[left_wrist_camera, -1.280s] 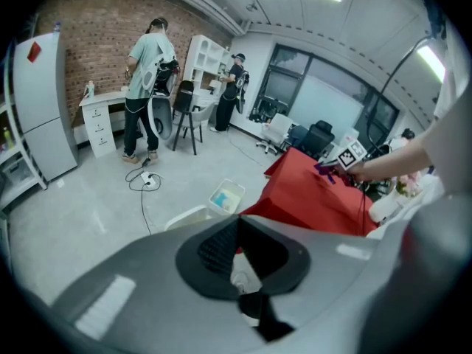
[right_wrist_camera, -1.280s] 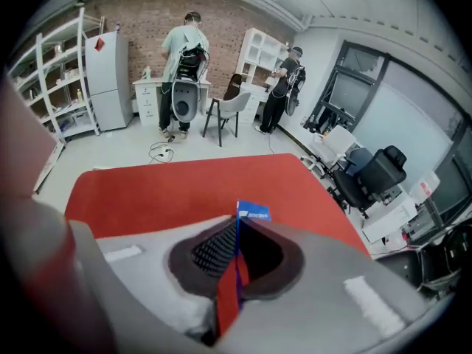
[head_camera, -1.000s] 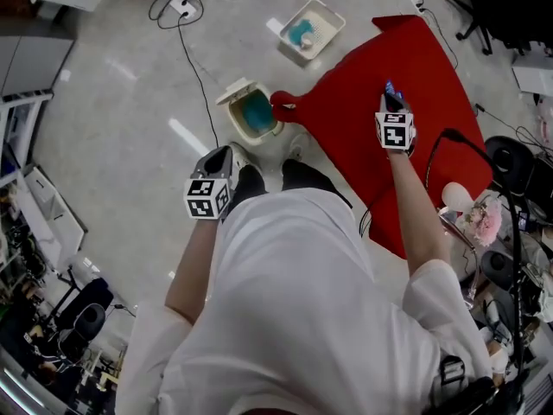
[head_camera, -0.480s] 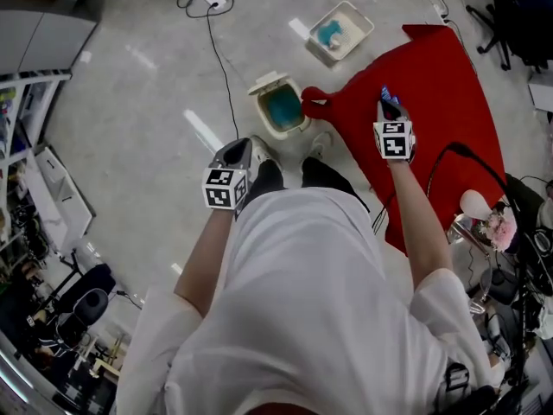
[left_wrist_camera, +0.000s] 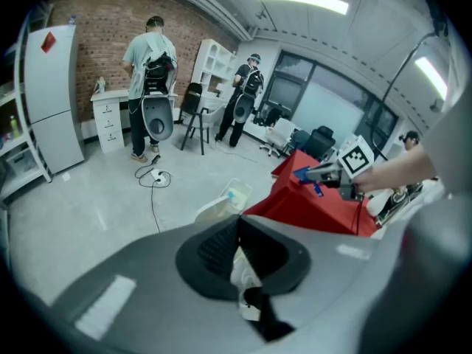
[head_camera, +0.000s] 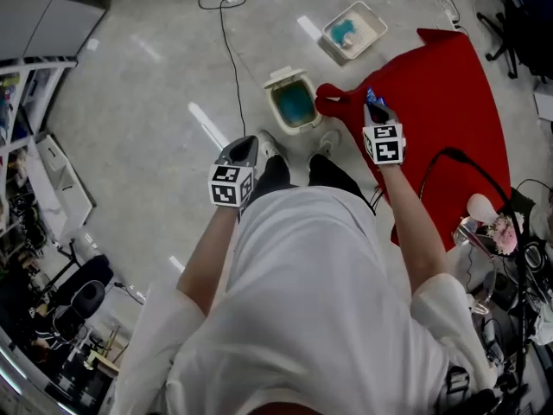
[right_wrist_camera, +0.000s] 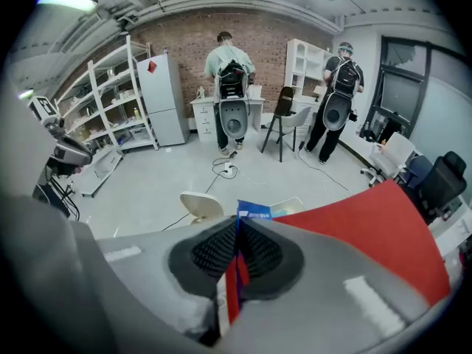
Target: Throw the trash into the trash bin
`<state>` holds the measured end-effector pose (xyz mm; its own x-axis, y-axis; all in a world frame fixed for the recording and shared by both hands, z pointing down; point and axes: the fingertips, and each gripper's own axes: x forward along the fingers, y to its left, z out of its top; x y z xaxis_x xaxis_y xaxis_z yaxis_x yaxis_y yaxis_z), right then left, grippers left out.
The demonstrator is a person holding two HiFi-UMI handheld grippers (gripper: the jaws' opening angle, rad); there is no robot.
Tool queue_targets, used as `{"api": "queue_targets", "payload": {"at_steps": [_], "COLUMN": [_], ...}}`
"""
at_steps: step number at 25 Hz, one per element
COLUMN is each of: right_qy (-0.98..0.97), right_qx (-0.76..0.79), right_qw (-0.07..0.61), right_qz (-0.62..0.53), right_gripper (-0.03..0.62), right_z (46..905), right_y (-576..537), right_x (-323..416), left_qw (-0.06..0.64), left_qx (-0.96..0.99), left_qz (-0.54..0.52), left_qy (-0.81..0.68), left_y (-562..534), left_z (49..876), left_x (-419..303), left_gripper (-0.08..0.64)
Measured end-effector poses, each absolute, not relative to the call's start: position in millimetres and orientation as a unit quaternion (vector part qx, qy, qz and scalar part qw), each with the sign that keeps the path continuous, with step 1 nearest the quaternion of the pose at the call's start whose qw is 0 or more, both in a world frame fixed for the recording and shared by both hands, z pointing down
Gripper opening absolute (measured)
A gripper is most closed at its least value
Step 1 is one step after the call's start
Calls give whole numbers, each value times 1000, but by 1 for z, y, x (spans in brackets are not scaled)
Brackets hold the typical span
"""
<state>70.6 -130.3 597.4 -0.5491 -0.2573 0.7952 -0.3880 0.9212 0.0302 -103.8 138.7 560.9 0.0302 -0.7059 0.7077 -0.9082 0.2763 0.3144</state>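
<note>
Right tongs (head_camera: 373, 102): clamped on blue-red wrapper (right_wrist_camera: 254, 214), held for binning.
Left tongs (head_camera: 248, 143): pinching white scrap (left_wrist_camera: 242, 271), likewise trash.
Trash bin (head_camera: 297, 129): lid up, ahead between both tongs.

Blue-and-red wrapper (right_wrist_camera: 253, 211), white scrap (left_wrist_camera: 243, 273), red cloth (head_camera: 449, 93), cream trash bin (head_camera: 282, 79) lined teal.

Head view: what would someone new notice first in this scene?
The big red cloth on the right stands out, with an open bin on the floor at its near corner. The right gripper is shut on a blue and red wrapper over the cloth's edge. The left gripper pinches a white scrap.
</note>
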Motion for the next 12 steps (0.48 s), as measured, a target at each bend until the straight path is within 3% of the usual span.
{"api": "queue_targets", "payload": {"at_steps": [12], "right_qy": [-900], "right_qx": [83], "right_qw": [410], "right_qz": [122], "right_gripper": [2], "right_z": [602], "right_y": [-37], "right_x": [1], "left_qw": [416], "left_qx": [590], "left_qz": [127], "left_qy": [-680], "left_y": [166], "left_z": [570], "left_x": [-123], "left_gripper": [5]}}
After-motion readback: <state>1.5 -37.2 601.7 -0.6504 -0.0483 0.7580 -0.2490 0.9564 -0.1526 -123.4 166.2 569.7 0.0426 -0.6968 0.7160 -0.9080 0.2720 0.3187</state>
